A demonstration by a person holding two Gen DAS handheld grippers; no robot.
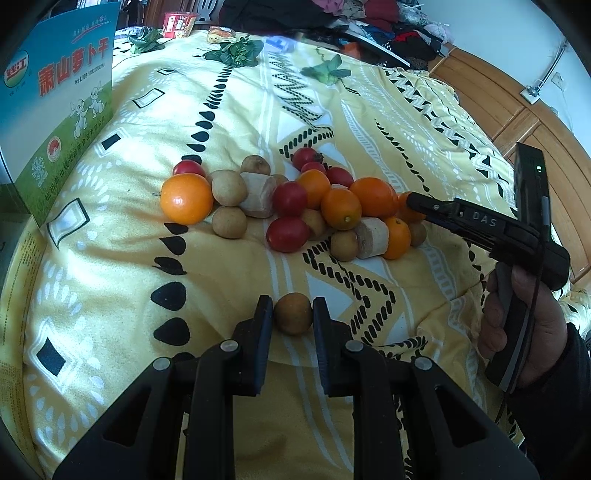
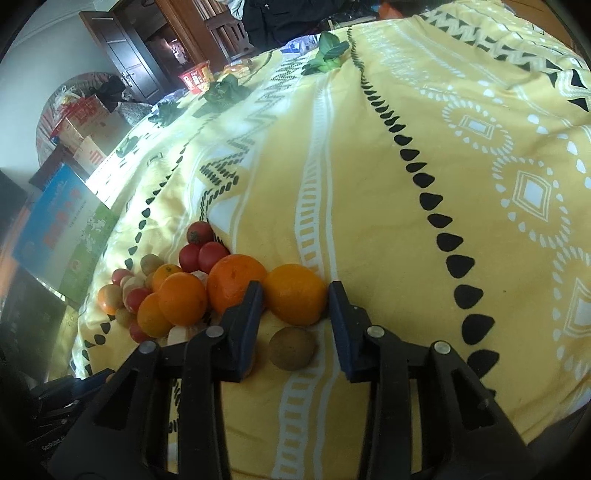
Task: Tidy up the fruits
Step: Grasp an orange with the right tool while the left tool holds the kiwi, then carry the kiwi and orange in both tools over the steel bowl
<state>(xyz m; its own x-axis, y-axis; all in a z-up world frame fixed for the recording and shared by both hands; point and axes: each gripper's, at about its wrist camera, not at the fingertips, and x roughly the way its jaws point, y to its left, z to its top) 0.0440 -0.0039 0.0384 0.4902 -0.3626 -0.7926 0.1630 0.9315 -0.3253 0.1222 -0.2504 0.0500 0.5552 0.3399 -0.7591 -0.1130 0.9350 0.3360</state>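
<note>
A pile of fruit lies on a yellow patterned blanket: oranges, red cherry tomatoes, brown longans and pale cut chunks. My left gripper is shut on a brown longan, held near the blanket in front of the pile. My right gripper is open with its fingers on both sides of an orange at the pile's right end. A loose longan lies just below that orange. The right gripper also shows in the left wrist view, reaching into the pile.
A blue and green printed box stands at the blanket's left edge. Green leafy vegetables and a red snack cup lie at the far end. A wooden headboard is at the right. Clothes are heaped beyond the bed.
</note>
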